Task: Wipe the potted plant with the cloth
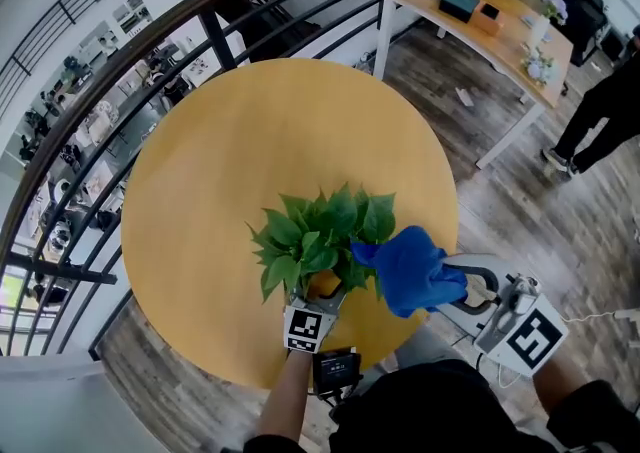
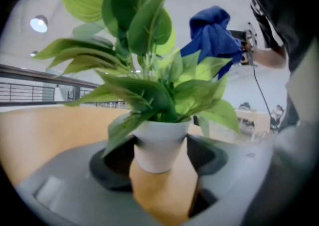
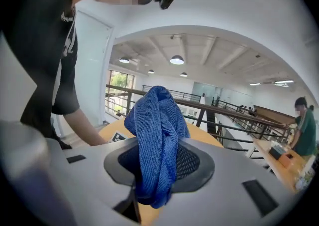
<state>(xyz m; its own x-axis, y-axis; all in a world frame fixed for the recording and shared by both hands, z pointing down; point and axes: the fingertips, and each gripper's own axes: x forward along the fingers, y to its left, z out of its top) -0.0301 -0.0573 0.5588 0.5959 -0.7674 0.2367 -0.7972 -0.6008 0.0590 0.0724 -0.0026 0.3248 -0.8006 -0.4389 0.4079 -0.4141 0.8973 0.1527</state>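
Note:
A leafy green potted plant (image 1: 325, 236) stands near the front edge of the round yellow table (image 1: 250, 141). My left gripper (image 1: 320, 293) reaches in from the front. In the left gripper view its jaws sit against both sides of the white pot (image 2: 160, 145), so my left gripper (image 2: 159, 159) is shut on it. The right gripper (image 1: 455, 286) is shut on a bunched blue cloth (image 1: 412, 269), which touches the leaves on the plant's right side. That cloth (image 3: 157, 145) hangs out between the jaws of the right gripper (image 3: 159, 165). The blue cloth (image 2: 212, 35) shows behind the leaves.
A dark metal railing (image 1: 120, 61) curves round the table's far and left sides. A long wooden desk (image 1: 480, 16) with small items stands at the back right. A person (image 1: 610, 111) stands on the wood floor at the right edge.

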